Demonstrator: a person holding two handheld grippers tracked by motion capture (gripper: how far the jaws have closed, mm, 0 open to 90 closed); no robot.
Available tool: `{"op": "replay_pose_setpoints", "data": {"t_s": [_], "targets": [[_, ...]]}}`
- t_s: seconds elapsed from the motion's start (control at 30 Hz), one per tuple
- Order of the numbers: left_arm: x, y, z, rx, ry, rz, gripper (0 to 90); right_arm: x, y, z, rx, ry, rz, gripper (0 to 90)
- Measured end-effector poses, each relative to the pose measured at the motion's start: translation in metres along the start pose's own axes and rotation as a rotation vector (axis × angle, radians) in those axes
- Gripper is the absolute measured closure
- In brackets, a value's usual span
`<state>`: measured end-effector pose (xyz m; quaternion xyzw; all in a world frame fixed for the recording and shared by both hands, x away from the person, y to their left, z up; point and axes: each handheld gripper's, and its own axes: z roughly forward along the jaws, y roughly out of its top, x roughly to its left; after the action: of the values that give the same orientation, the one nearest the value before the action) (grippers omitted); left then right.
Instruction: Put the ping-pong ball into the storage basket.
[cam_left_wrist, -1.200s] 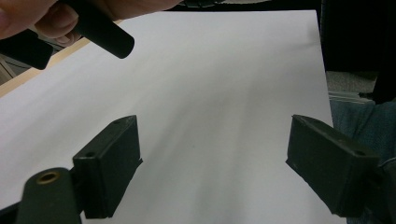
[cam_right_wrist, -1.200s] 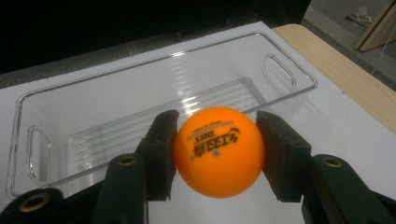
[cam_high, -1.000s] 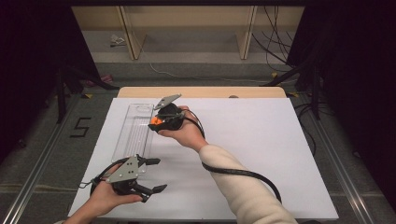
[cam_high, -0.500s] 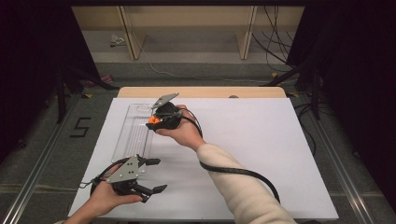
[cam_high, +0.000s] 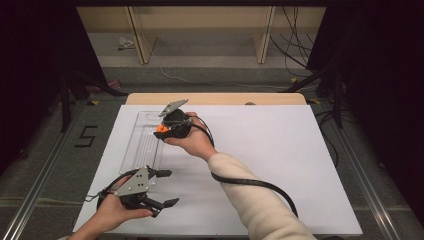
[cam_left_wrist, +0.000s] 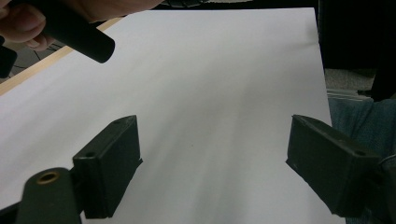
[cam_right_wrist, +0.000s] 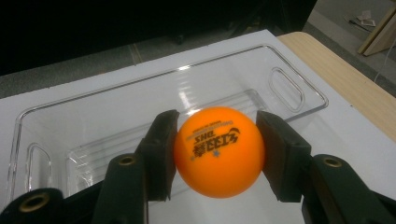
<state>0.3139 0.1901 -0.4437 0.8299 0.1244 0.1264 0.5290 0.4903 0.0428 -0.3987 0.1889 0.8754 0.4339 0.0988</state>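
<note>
In the high view the orange ball (cam_high: 160, 128) is mostly hidden behind the right gripper (cam_high: 164, 131); the right gripper view shows it clearly (cam_right_wrist: 218, 150), pinched between both jaws, its black print upside down. It hangs over the clear plastic tray (cam_high: 141, 145), which lies along the desk's left edge. The left gripper (cam_high: 165, 188), near the desk's front left corner, stands spread wide with nothing between its jaws. A white sheet (cam_high: 270, 165) covers the desk; beyond its far edge stands a pale wooden shelf frame (cam_high: 200, 30) among dark surroundings.
</note>
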Motion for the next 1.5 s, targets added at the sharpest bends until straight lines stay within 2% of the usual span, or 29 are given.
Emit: {"op": "replay_pose_setpoints", "data": {"t_s": [0.93, 1.5], "targets": [[-0.001, 0.000, 0.001, 0.001, -0.003, 0.001, 16.7, 0.001, 0.004, 0.009, 0.004, 0.008, 0.009, 51.2], [-0.001, 0.000, 0.001, 0.003, -0.011, 0.003, 16.7, 0.006, 0.010, 0.020, 0.011, 0.026, -0.009, 51.2]]}}
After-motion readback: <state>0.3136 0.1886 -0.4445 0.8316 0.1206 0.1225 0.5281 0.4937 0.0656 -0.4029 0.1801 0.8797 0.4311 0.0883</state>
